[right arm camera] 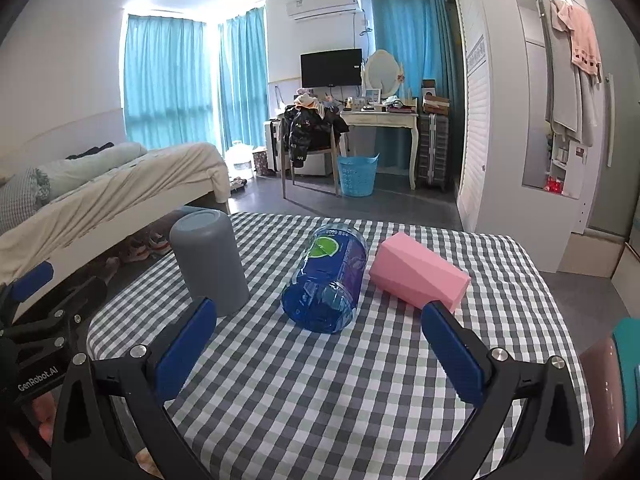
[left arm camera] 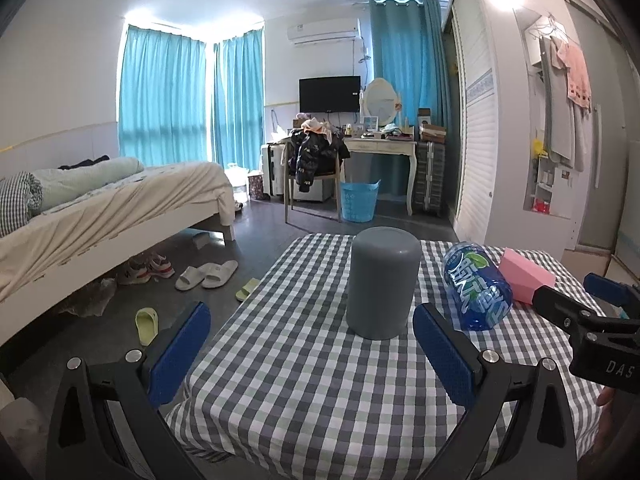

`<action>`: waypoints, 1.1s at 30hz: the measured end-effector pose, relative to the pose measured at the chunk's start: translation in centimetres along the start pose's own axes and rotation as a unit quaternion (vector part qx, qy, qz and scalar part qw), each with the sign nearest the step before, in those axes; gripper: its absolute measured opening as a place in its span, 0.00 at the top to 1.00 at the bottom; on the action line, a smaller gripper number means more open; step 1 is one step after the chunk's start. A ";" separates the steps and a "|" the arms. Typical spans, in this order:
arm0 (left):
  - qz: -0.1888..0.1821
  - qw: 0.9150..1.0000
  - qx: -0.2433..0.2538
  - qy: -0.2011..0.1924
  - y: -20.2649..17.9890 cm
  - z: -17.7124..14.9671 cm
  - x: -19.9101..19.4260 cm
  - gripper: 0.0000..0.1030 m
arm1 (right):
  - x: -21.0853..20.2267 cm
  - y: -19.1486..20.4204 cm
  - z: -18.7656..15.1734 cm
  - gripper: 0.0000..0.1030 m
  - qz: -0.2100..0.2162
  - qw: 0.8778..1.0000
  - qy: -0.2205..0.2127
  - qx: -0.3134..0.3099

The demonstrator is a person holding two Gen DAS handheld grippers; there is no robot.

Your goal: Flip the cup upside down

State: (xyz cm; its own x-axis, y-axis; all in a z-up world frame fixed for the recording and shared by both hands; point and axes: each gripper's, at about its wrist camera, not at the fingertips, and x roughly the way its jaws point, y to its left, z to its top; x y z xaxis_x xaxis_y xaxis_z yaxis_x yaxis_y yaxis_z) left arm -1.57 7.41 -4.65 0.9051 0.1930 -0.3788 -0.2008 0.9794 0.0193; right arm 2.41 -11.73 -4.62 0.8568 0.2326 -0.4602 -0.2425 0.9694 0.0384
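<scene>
Both jaws are held open and empty. The grey cup (left arm camera: 382, 282) is seen inverted ahead of the left gripper (left arm camera: 312, 350), near the bench (left arm camera: 304, 392) edge; bare cloth lies between the right gripper (right arm camera: 318, 344) jaws.

Bright window (left arm camera: 168, 96) backlight, fisheye edges.

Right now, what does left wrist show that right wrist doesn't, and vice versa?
Only left wrist: slippers on the floor, and the right hand-held gripper entering at the right edge.
Only right wrist: the blue cup's open mouth facing the camera, and the whole pink cup lying on its side.
Both: the grey cup standing mouth-down on the checkered tablecloth, and each camera's own open gripper.
</scene>
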 end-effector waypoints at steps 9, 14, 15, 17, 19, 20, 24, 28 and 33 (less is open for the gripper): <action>-0.006 1.000 0.000 0.005 -0.2 0.1 0.2 0.00 | -0.2 0.5 0.1 0.00 -0.001 1.000 -0.002 -0.008; -0.009 1.000 0.001 0.006 -0.2 0.0 0.3 0.00 | -0.3 0.5 0.1 0.00 -0.002 1.000 -0.003 -0.009; -0.008 1.000 0.001 0.005 -0.1 0.1 0.3 0.00 | -0.3 0.5 0.1 0.00 -0.001 1.000 -0.002 -0.008; -0.011 1.000 -0.002 0.005 0.0 0.1 0.3 0.00 | -0.3 0.5 0.1 0.00 -0.002 1.000 -0.002 -0.008; -0.011 1.000 -0.005 0.004 0.0 0.1 0.2 0.00 | -0.3 0.5 0.1 0.00 -0.001 1.000 -0.002 -0.008; -0.011 1.000 -0.006 0.004 0.1 0.1 0.2 0.00 | -0.3 0.5 0.1 0.00 -0.002 1.000 -0.002 -0.008; -0.008 1.000 -0.004 0.005 0.1 0.1 0.2 0.00 | -0.2 0.6 0.0 0.00 -0.002 1.000 0.000 -0.008; -0.008 1.000 -0.002 0.006 0.0 0.1 0.2 0.00 | -0.2 0.6 0.1 0.00 -0.003 1.000 0.002 -0.008; -0.006 1.000 0.001 0.006 0.1 0.1 0.2 0.00 | -0.1 0.6 -0.1 0.00 -0.001 1.000 0.004 -0.008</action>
State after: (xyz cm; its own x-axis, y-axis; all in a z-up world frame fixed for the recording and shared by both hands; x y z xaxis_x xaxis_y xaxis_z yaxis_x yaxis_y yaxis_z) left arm -1.40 7.56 -4.66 0.9029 0.1798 -0.3904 -0.1889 0.9819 0.0153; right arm 2.18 -11.18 -4.61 0.8542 0.2293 -0.4666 -0.2473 0.9687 0.0234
